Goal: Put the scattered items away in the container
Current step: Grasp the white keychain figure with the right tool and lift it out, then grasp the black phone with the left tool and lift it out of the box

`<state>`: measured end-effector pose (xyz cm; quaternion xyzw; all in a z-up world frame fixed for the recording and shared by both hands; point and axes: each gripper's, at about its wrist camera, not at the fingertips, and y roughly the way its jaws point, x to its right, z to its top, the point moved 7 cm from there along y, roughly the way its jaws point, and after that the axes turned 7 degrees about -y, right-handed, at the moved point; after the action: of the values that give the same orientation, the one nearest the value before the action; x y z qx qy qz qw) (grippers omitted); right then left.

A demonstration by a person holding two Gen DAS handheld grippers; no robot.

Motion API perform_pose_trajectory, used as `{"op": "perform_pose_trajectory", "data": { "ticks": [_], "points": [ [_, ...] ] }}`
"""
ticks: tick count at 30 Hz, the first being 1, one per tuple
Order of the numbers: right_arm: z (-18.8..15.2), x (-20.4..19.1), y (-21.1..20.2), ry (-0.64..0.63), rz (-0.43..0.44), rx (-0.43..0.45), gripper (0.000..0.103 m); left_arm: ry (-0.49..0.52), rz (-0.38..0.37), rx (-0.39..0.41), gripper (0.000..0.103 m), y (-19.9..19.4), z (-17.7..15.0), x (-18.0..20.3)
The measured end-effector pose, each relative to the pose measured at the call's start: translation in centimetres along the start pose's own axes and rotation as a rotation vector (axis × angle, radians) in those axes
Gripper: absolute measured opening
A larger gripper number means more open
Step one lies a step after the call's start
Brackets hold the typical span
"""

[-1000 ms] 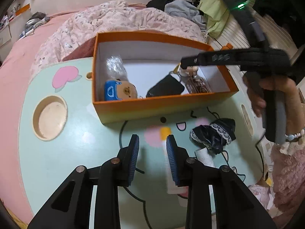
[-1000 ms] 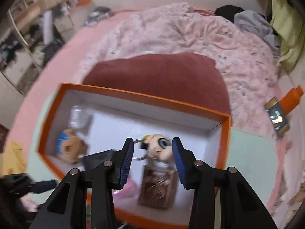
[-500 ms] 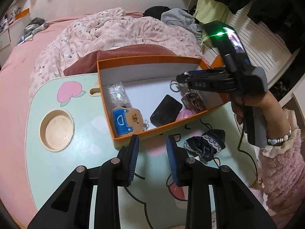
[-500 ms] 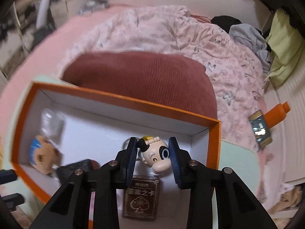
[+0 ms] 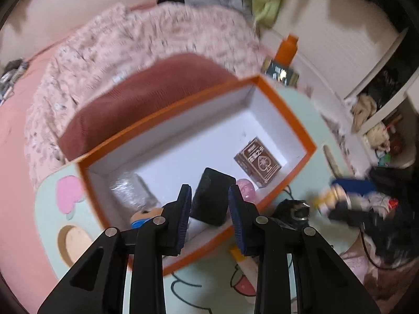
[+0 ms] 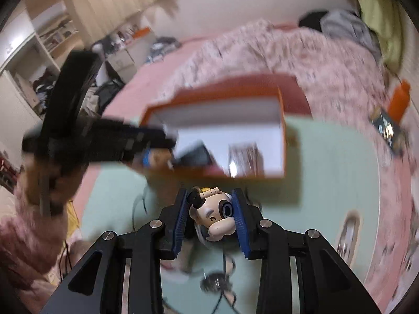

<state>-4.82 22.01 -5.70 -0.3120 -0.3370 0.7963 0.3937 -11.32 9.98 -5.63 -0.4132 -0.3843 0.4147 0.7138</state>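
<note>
Blue rubber pads on the right gripper (image 6: 210, 216) are clamped on the little cow-faced figurine (image 6: 213, 217), one pad against each side of its head. Half a second ago that toy hung over the orange box (image 6: 280, 110); now it has been pulled back out over the mint-green table (image 6: 327, 162), short of the near wall. So it seems the drop did not happen, and the figurine is not yet stowed. The left gripper (image 5: 209, 218) has swung in over the box, its fingers apart and empty above the black pouch (image 5: 212, 200) lying inside, near the brown card pack (image 5: 258, 163). A dark lacy bundle (image 5: 290, 209) still sits on the table just outside the box.
</note>
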Motion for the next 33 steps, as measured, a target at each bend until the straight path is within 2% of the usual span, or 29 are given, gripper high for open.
{"op": "perform_pose_trajectory", "data": {
  "ticks": [2, 4, 7, 10, 15, 18, 19, 22, 23, 24, 27, 33],
  "points": [
    [-1.7, 0.4, 0.6, 0.039, 0.017, -0.027, 0.033, 0.011, -0.001, -0.057, 0.031, 1.7, -0.1, 0.3],
    [-2.8, 0.6, 1.5, 0.064, 0.027, -0.045, 0.033, 0.020, 0.029, -0.096, 0.031, 3.0, -0.5, 0.5],
    [-3.9, 0.5, 2.9, 0.076, 0.039, -0.063, 0.033, 0.038, 0.084, -0.096, 0.031, 3.8, -0.7, 0.4],
    [-4.6, -0.2, 3.9, 0.062, 0.048, -0.079, 0.034, 0.030, 0.061, -0.097, 0.034, 3.9, -0.6, 0.6],
    [-6.0, -1.1, 6.9, 0.020, 0.023, -0.161, 0.035, 0.004, 0.005, -0.133, 0.046, 4.9, -0.2, 0.4],
    [-5.8, -1.6, 7.3, 0.016, 0.011, -0.141, 0.040, -0.021, -0.035, -0.158, 0.049, 6.0, -0.1, 0.0],
    [-5.7, -1.7, 7.3, 0.026, 0.014, -0.137, 0.044, -0.018, -0.020, -0.166, 0.046, 6.4, -0.2, -0.3],
    [-5.5, -1.4, 7.1, 0.062, 0.028, -0.125, 0.047, 0.038, 0.012, -0.151, 0.037, 6.4, -0.2, -0.1],
    [-5.5, -1.2, 7.0, 0.069, 0.026, -0.122, 0.047, 0.035, -0.002, -0.157, 0.030, 6.4, -0.3, 0.0],
    [-5.4, -1.0, 6.9, 0.073, 0.020, -0.116, 0.047, 0.028, -0.005, -0.160, 0.030, 6.3, -0.4, 0.1],
    [-5.0, -0.7, 6.3, 0.083, 0.008, -0.090, 0.047, 0.028, 0.024, -0.103, 0.029, 5.2, -0.1, -0.2],
    [-3.6, -0.5, 3.9, 0.081, 0.007, -0.022, 0.047, -0.025, -0.075, 0.065, 0.029, -2.2, 0.0, -0.5]
  ]
}}
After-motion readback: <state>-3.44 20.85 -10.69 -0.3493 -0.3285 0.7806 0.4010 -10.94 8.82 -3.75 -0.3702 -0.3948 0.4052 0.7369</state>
